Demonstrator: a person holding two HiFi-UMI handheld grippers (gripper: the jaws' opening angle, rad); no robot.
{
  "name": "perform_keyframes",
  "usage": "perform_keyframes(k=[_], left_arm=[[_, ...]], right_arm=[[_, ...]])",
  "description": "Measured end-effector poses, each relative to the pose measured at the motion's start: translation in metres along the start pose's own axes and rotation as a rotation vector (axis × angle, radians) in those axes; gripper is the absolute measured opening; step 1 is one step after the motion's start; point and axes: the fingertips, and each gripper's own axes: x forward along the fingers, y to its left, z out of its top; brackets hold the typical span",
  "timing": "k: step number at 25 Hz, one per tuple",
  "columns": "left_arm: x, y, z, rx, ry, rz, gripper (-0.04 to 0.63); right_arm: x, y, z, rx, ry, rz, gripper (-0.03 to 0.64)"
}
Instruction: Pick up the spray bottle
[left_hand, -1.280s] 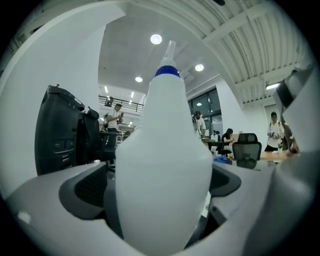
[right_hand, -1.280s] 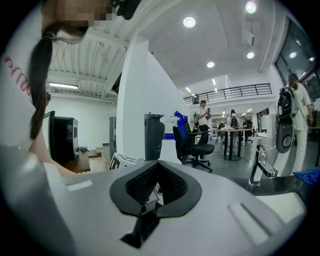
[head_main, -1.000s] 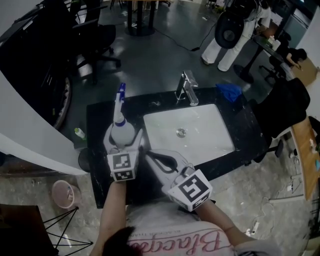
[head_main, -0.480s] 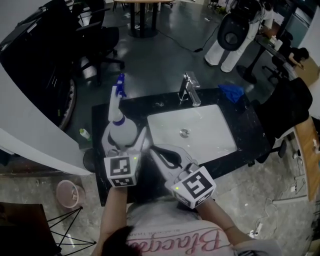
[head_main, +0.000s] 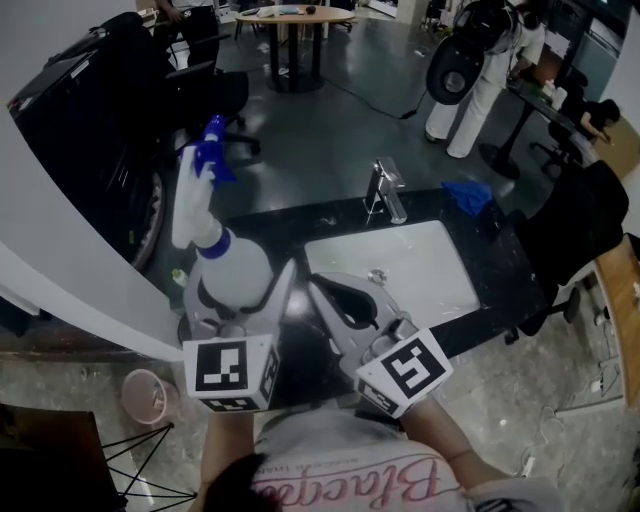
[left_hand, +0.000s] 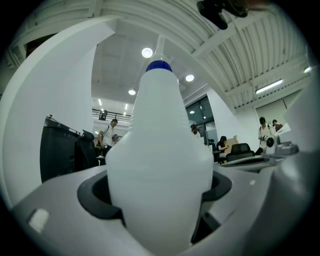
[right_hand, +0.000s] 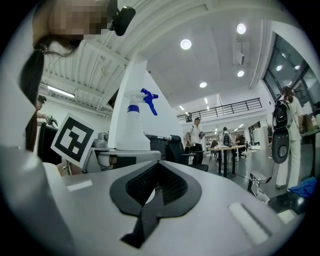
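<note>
A black worktop has a white sink set into it. A metal tap stands at the sink's far edge. A blue cloth lies near the tap, toward the right corner.

Overhead, level views; spray bottle shared

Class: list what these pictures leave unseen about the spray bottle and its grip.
1. Base of the spray bottle: head view, hidden by the left gripper; left gripper view, hidden below its fingers.
2. Fill level: the white body shows none in any view.
3. Small green item: head view, too small to identify.
</note>
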Motion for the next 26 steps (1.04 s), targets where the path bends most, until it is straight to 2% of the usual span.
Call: perform_keyframes(k=[7, 14, 26], left_arm=[[-0.01, -0.003, 0.016, 0.031, -0.031, -0.018, 0.425], [-0.011, -0.009, 0.012, -0.005, -0.008, -0.036, 0.426], [-0.018, -0.014, 0.01, -0.014, -0.012, -0.025, 0.426]], right_arm=[[0.001, 0.001, 0.013, -0.015, -0.035, -0.026, 0.0], [-0.002, 0.004, 0.013, -0.037, -0.034, -0.03, 0.0], [-0.011, 0.007, 0.007, -0.122, 0.004, -0.036, 0.0]])
